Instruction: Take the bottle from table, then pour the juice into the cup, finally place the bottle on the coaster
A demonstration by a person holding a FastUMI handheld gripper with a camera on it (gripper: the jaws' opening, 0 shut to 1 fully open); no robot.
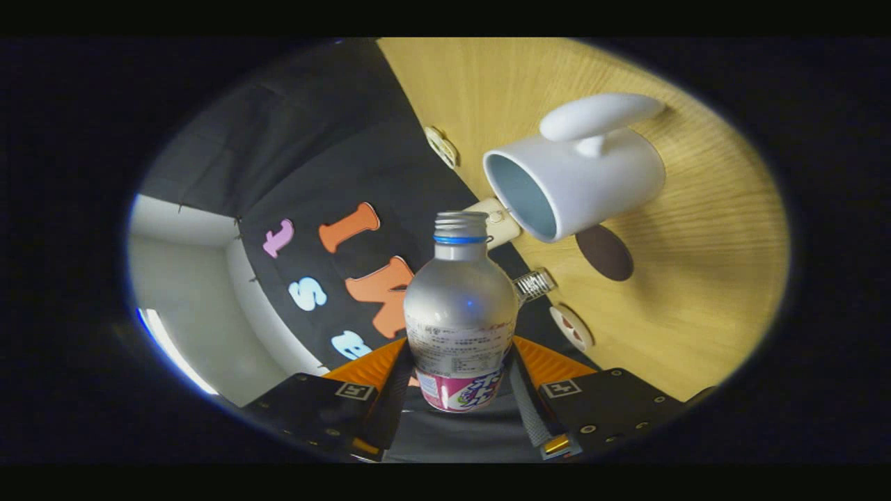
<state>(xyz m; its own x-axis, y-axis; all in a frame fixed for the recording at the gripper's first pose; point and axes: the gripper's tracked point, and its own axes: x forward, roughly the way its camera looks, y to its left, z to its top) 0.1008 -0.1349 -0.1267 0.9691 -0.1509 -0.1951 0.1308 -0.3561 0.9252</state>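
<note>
I see the gripper (461,379) clenched on the bottle (460,313), both fingers (390,390) pressing its lower body. The bottle is uncapped; its open neck points toward the cup (578,177) and stops just short of the rim. The view is rolled, so the table (696,278) runs tilted. The cup stands on the tabletop, mouth toward the bottle. A dark round coaster (605,252) lies just beside the cup. A cap (534,284) rests near the table's edge.
</note>
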